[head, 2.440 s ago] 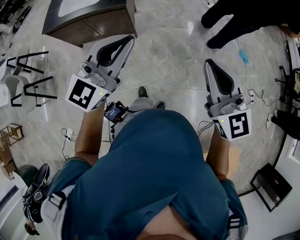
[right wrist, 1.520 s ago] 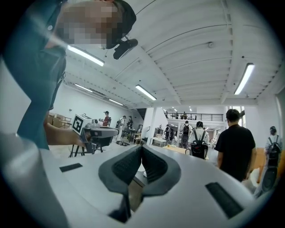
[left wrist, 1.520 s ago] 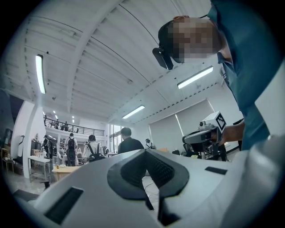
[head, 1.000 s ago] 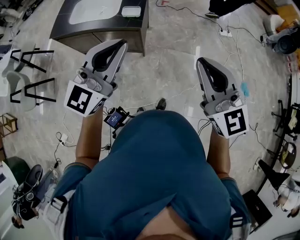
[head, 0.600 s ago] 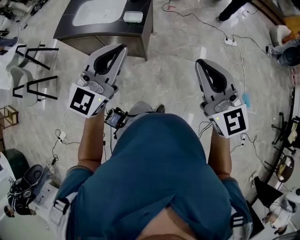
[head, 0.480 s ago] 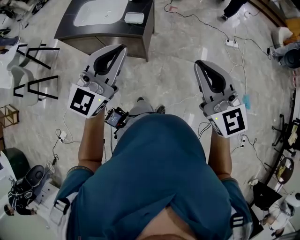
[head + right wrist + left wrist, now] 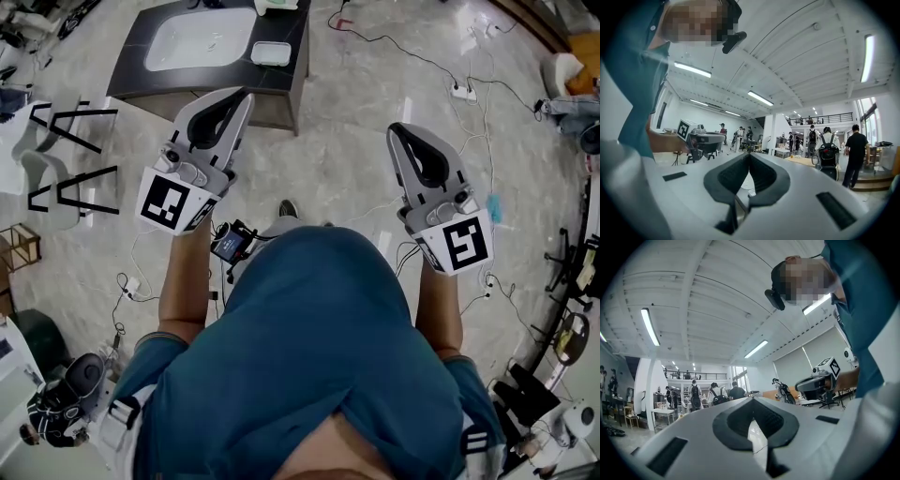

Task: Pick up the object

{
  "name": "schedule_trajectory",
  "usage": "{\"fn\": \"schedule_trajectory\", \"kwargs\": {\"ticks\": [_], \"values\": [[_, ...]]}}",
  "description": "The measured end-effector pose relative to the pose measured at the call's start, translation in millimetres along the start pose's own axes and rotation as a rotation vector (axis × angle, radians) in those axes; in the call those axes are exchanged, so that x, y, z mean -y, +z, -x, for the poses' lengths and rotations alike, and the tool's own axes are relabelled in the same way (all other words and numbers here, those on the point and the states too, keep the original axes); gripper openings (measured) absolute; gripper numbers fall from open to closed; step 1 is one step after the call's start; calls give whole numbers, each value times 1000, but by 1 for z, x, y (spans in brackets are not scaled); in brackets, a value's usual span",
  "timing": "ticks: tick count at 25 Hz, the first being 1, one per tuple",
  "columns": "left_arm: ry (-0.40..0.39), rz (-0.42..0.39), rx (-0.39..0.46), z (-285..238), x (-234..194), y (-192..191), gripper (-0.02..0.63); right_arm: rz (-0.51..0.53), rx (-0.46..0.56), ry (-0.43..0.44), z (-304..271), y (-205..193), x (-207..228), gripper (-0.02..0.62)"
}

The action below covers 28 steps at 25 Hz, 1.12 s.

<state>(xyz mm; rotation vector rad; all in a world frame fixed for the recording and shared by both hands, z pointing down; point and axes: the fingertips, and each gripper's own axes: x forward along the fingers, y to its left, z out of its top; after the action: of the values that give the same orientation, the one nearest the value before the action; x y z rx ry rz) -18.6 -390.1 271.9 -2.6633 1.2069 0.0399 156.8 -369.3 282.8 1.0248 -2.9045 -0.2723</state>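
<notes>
Two grippers are riding out in front of you at chest height, one in each hand, both pointing ahead over the pale marble floor [image 7: 347, 159]. The left gripper [image 7: 246, 96] is showing its jaws clenched tight, tip against tip, with only floor visible through the dark-lined opening behind the tips. The right gripper [image 7: 395, 132] is looking the same: jaws pressed together, gripping nothing. Each one is appearing in the other's gripper view, held out level beside it with its marker cube [image 7: 174, 203] facing back toward you.

Ahead of the left gripper a dark table [image 7: 131, 66] is standing, carrying a large white tray [image 7: 197, 39] and, at its right corner, a small white dish [image 7: 271, 52]. Both are lying well apart from the grippers. Which of these is the object to pick up I cannot tell — neither gripper is touching anything.

White cables [image 7: 394, 47] are trailing across the floor ahead of the right gripper toward a power strip [image 7: 459, 92]. To your left, chairs with black frames [image 7: 66, 178] are standing. A small device with a screen [image 7: 230, 244] is hanging at your waist just below the left gripper, and one shoe [image 7: 288, 208] is showing under your blue shirt [image 7: 319, 356].

Several people with backpacks [image 7: 827, 150] are standing far off in the hall under long ceiling lights [image 7: 649, 326].
</notes>
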Motion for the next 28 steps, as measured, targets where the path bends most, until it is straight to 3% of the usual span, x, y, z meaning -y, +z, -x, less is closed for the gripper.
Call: {"fn": "schedule_trajectory", "kwargs": {"ticks": [16,28], "values": [[-43,40,13,-7,-103,-30,5,17,-16,-45,-104,3,5,15],[17,47,-42,-65,-138,-66,5,4,-1,33,-147,-18,73,15]]}}
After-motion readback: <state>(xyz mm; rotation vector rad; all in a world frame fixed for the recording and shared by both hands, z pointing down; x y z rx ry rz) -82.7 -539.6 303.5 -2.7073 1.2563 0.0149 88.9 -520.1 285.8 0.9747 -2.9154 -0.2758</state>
